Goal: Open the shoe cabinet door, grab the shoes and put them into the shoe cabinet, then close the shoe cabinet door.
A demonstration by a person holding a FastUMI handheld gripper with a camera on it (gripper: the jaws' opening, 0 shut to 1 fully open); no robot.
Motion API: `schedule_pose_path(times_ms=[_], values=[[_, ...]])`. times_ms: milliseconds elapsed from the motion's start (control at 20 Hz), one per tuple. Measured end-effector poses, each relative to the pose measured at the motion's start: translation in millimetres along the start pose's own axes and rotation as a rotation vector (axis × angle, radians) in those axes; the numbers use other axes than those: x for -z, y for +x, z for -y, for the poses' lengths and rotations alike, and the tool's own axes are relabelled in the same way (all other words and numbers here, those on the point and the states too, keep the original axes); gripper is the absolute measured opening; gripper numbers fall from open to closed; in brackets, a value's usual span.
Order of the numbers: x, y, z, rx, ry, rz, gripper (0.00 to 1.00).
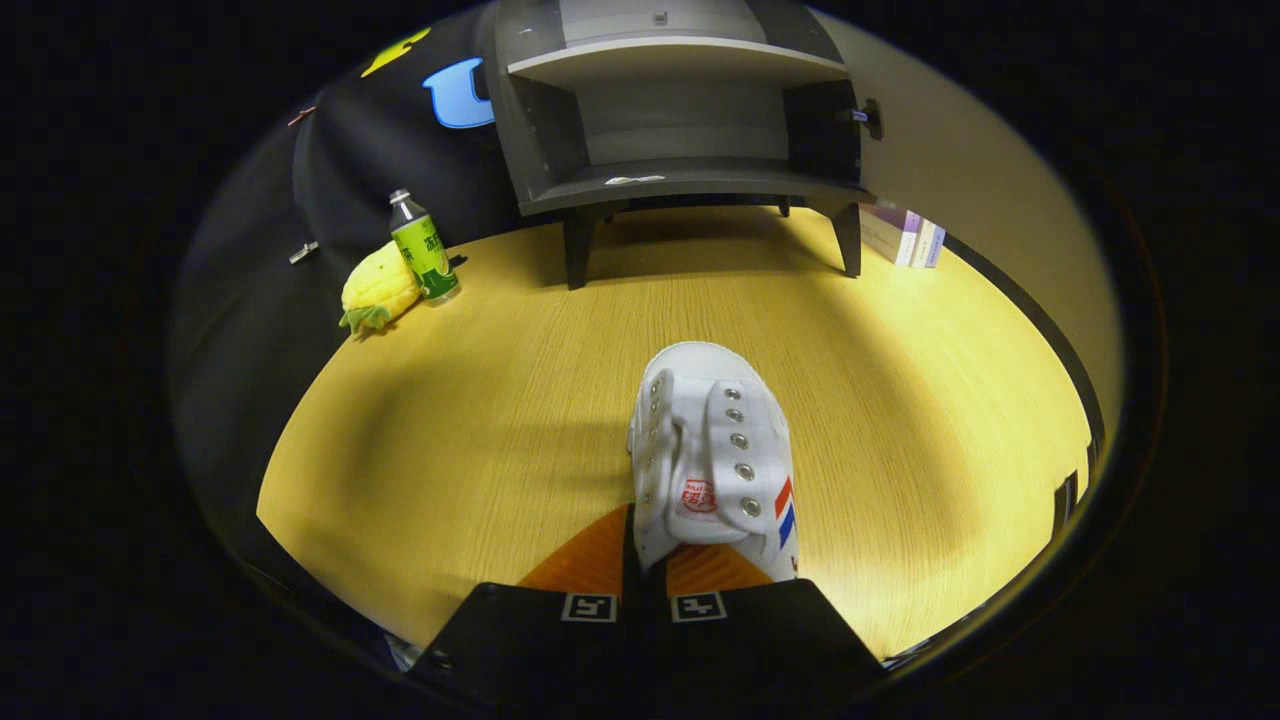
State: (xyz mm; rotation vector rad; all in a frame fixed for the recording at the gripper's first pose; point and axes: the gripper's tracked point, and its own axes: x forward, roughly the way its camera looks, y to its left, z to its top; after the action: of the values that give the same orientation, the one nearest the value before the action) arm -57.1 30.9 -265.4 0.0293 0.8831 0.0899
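A white canvas shoe (pixel 712 450) with metal eyelets and a red and blue stripe points away from me, toe toward the cabinet. My gripper (pixel 645 560) is shut on the shoe, its two fingers pinching the side wall near the heel opening. The shoe appears lifted a little above the wooden table (pixel 480 400). Beyond it stands the grey shoe cabinet (pixel 680 110) on short dark legs, its door (pixel 960 170) swung wide to the right. Its lower shelf (pixel 690 178) and upper shelf (pixel 680 60) show.
A green-labelled bottle (pixel 424 250) and a yellow pineapple plush toy (pixel 378 290) stand at the table's far left. A small stack of boxes (pixel 905 235) sits behind the cabinet's right leg. The table edge curves round at right and near me.
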Motion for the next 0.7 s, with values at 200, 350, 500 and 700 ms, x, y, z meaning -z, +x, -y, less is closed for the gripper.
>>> schedule_pose_path(times_ms=[200, 350, 500, 700], values=[[-21, -10, 3, 0.020, -0.054, 0.044, 0.05], [-45, -23, 2, 0.021, -0.045, 0.076, 0.05], [-69, -38, 1, 0.026, -0.058, 0.104, 0.05], [-106, -60, -7, 0.035, -0.055, 0.170, 0.05]])
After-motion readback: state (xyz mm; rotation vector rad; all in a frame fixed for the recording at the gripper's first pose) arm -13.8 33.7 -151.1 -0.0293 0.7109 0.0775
